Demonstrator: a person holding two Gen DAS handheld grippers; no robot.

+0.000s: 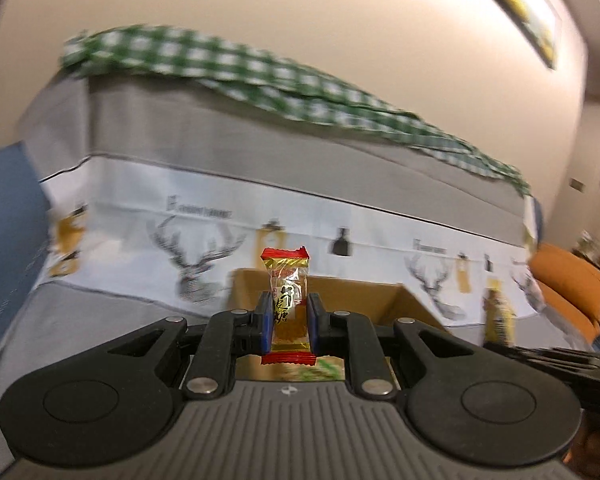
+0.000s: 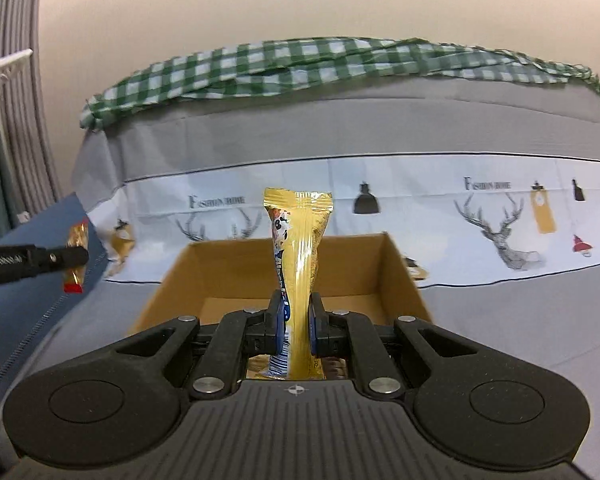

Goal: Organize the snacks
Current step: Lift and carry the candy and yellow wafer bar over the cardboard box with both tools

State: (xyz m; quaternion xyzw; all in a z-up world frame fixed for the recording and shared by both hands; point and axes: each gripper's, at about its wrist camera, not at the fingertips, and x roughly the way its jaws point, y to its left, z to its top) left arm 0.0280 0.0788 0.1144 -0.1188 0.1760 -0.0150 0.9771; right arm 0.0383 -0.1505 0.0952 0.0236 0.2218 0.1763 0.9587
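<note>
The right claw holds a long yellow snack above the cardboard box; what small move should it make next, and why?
Probably lower a little and open. The right claw is shut on the yellow snack packet, and the open cardboard box lies directly ahead and below it. The left claw, holding the red-ended candy, looks further from the box.

both wrist views look forward along their claws, low and close over the box, toward the sofa back. the left view is tilted and blurred. both share the box, deer cloth and checked cloth.
</note>
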